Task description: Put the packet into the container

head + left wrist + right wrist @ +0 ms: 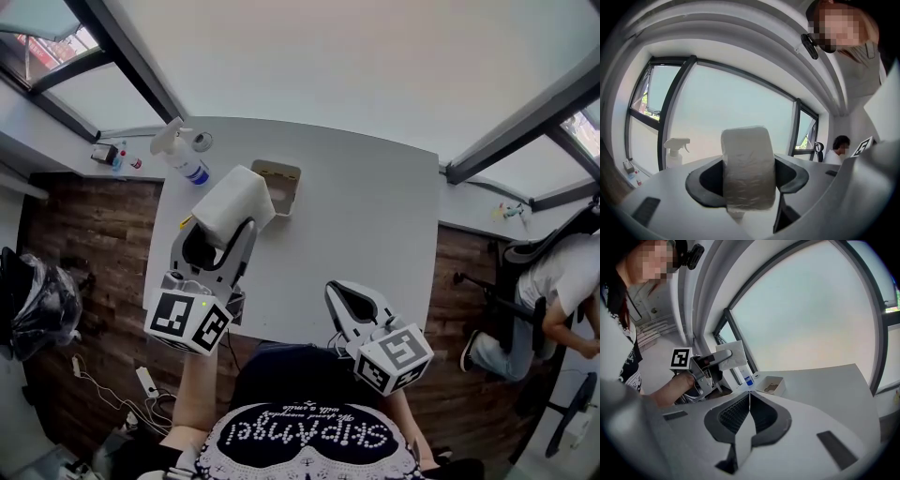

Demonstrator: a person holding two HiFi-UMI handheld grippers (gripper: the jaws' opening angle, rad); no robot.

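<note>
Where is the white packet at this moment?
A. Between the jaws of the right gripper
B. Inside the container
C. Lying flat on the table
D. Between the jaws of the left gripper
D: the left gripper view shows the packet clamped between the jaws of the left gripper. The right gripper is shut on nothing, and the packet is not yet in the container.

Inside of the container (278,170) too small to tell; seated person (548,281) cut off at right edge.
</note>
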